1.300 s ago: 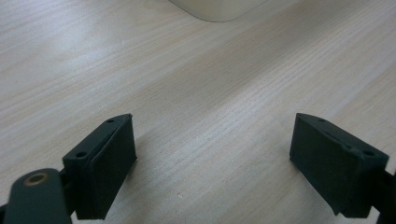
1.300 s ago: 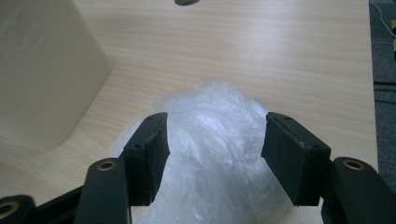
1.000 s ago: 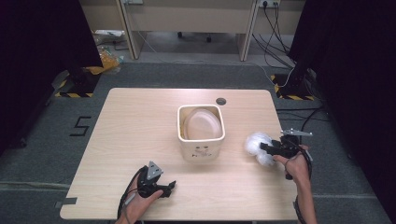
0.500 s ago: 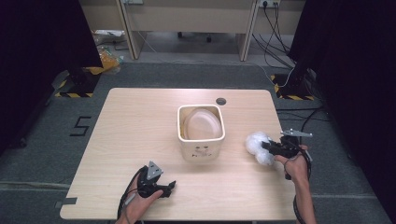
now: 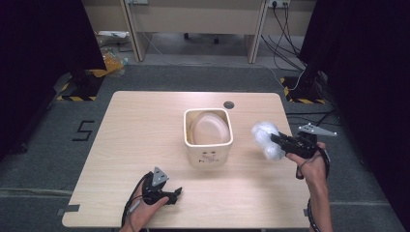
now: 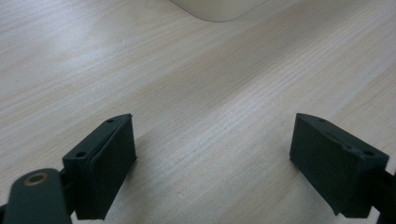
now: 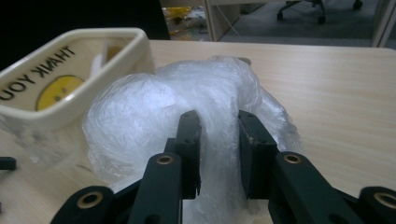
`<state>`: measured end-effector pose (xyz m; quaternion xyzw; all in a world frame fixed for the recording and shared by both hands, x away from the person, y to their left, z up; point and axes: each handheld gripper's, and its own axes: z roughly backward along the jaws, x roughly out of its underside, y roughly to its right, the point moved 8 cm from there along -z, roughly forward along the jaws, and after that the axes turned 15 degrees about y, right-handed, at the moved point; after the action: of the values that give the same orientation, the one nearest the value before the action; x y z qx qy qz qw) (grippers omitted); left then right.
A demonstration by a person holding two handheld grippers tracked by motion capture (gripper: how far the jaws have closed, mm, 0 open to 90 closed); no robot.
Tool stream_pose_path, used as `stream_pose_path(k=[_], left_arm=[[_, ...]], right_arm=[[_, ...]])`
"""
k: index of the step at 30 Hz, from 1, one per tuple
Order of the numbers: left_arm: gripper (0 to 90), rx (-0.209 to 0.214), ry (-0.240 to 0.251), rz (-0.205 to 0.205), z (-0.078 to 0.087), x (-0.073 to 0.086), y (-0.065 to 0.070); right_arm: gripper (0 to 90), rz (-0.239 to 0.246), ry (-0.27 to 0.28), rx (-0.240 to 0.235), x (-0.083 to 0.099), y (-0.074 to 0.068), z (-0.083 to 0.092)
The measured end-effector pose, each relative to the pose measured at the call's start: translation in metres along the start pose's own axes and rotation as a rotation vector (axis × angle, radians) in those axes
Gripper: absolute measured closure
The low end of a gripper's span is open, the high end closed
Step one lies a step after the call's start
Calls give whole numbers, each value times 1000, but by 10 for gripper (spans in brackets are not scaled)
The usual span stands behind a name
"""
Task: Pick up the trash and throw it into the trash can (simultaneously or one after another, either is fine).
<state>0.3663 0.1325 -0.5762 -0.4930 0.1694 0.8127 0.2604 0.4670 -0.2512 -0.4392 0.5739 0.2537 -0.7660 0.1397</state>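
Near the front desk (image 5: 121,145) edge, the left tongs (image 5: 175,192) are idling wide and empty. The right tongs (image 7: 219,135), having just been closing, are gripping the crumpled plastic bag (image 5: 265,139), right of the bin (image 5: 208,157); dropping it inside is probably remaining.

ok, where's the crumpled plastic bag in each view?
High view: plastic bag right of centre, beside the bin, in the right gripper's jaws.
Left gripper view: not in it.
Right gripper view: centre, pinched between the jaws.
Shared landmark: the cream bin.
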Motion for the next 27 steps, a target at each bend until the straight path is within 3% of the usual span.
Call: stream_pose_path(k=[11,27], left_arm=[[134,0,-1,-2,0,0,0],[134,-1,1,-2,0,0,0]], right_arm=[[725,53,28,-103,-52,-47,-22],[725,96,19,-190,-75,-93,-49]])
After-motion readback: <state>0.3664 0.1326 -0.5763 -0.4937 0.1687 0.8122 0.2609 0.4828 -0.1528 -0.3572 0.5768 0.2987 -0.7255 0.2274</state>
